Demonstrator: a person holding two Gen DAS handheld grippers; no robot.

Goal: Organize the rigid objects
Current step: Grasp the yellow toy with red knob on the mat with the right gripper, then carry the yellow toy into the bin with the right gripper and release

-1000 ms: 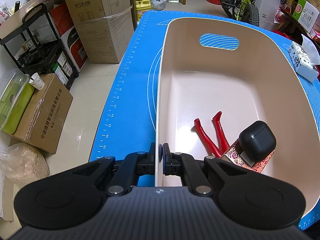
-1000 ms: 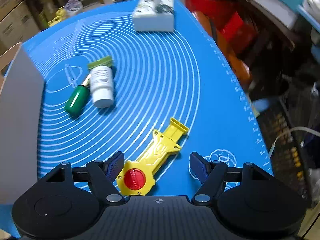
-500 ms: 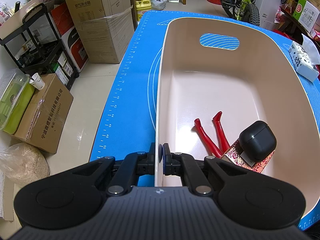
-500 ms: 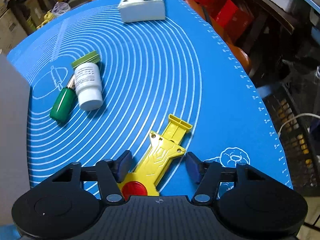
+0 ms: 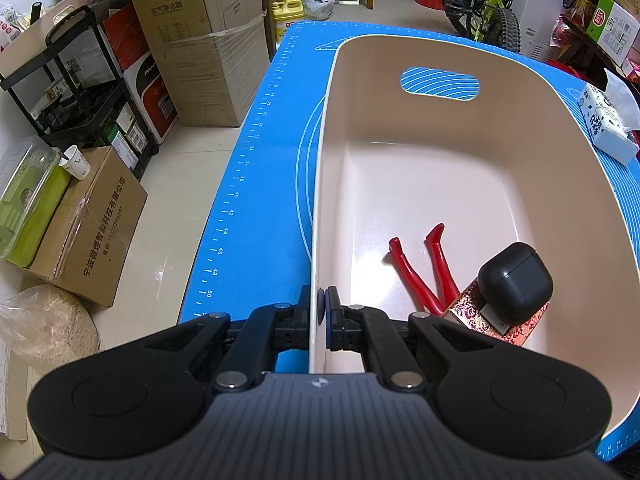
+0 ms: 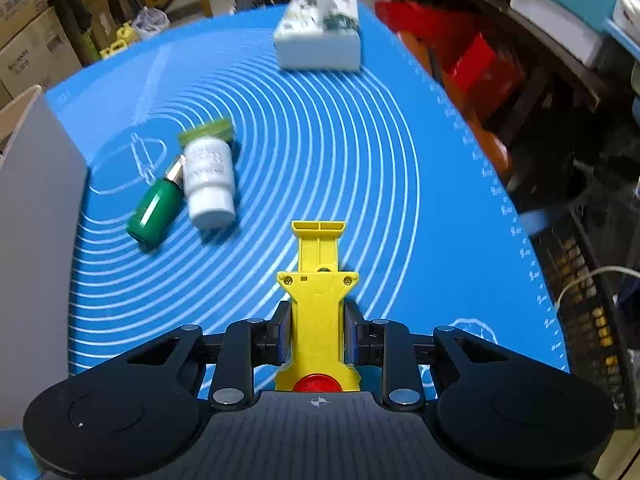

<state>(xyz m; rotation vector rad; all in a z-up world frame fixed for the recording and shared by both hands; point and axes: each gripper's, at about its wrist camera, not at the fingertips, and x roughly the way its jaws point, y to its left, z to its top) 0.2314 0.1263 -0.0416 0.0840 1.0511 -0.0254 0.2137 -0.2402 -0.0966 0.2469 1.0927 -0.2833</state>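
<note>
1. Left claw [image 5: 319, 312] stays clamped on the bin [image 5: 320, 184] wall.
2. Right claw [image 6: 316, 338], open a second ago, now grips the yellow tool [image 6: 318, 304] right of the bin; transfer is likely next.

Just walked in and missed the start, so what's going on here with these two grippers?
Someone is sorting loose items into a beige plastic tub on a blue baking mat. The left hand-held gripper is clamped on the tub's rim. The right hand-held gripper has closed on a yellow plastic tool with a red button. A white pill bottle and a green bottle lie on the mat.
</note>
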